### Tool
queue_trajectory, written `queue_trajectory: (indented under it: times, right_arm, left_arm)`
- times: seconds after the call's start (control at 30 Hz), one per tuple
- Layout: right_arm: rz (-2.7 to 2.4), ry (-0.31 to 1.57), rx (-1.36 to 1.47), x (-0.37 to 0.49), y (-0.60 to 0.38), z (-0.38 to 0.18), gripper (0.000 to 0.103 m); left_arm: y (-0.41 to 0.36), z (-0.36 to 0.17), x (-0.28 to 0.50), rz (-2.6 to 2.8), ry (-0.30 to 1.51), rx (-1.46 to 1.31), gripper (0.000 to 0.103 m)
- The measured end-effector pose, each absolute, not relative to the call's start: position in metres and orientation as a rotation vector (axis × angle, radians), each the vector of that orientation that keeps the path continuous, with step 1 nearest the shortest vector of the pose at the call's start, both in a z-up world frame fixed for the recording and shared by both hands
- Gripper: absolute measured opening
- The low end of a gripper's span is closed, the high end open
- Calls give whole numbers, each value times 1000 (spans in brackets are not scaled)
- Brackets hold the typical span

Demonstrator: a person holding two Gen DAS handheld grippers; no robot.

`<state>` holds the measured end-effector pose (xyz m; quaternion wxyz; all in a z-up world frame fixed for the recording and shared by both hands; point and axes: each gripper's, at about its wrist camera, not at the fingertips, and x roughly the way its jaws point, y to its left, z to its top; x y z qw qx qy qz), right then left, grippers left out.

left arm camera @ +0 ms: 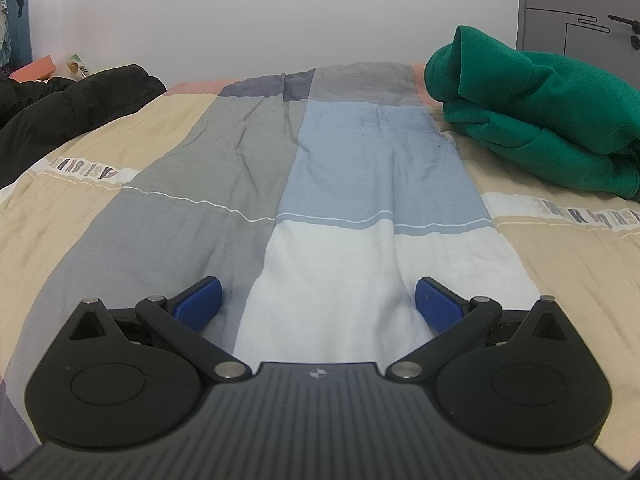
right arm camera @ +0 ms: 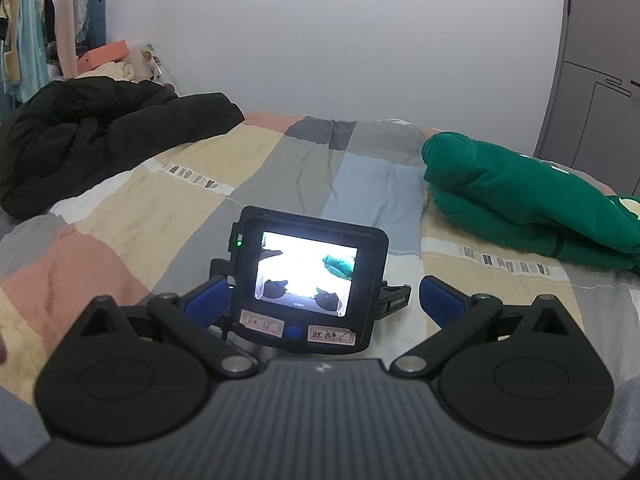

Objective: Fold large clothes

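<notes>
Both sets of fingers spread, holding nothing: left gripper (left arm camera: 318,300) low over the bed (left arm camera: 100,168), right gripper (right arm camera: 322,300) behind it. Green hoodie (right arm camera: 528,204) folded by right edge; black jacket (right arm camera: 92,136) heaped far-left corner. I risk snagging the patchwork cover, or clipping the left gripper's camera unit (right arm camera: 308,280).

Left wrist cam sits low, right down on the bed (left arm camera: 120,184), looking flat along the patchwork cover toward the white wall (left arm camera: 280,12). Right wrist cam is behind it and a bit higher, facing the same way, so the back of the left hand-held gripper (right arm camera: 308,276) with its lit screen fills the middle of its view. Both catch the green hoodie (left arm camera: 536,112) (right arm camera: 532,204) on the right, the black jacket (left arm camera: 60,108) (right arm camera: 100,132) on the left, and the grey door (left arm camera: 580,0) (right arm camera: 600,80) at the far right.
</notes>
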<state>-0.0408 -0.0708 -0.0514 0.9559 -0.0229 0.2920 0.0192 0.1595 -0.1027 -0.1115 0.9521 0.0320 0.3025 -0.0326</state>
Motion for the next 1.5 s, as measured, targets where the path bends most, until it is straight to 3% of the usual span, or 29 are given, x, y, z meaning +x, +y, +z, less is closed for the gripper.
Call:
queue_trajectory:
  times: [1.5]
  right_arm:
    - [16, 611, -37, -40, -69, -59, 103]
  left_arm:
    - [-103, -112, 159, -66, 611, 62, 103]
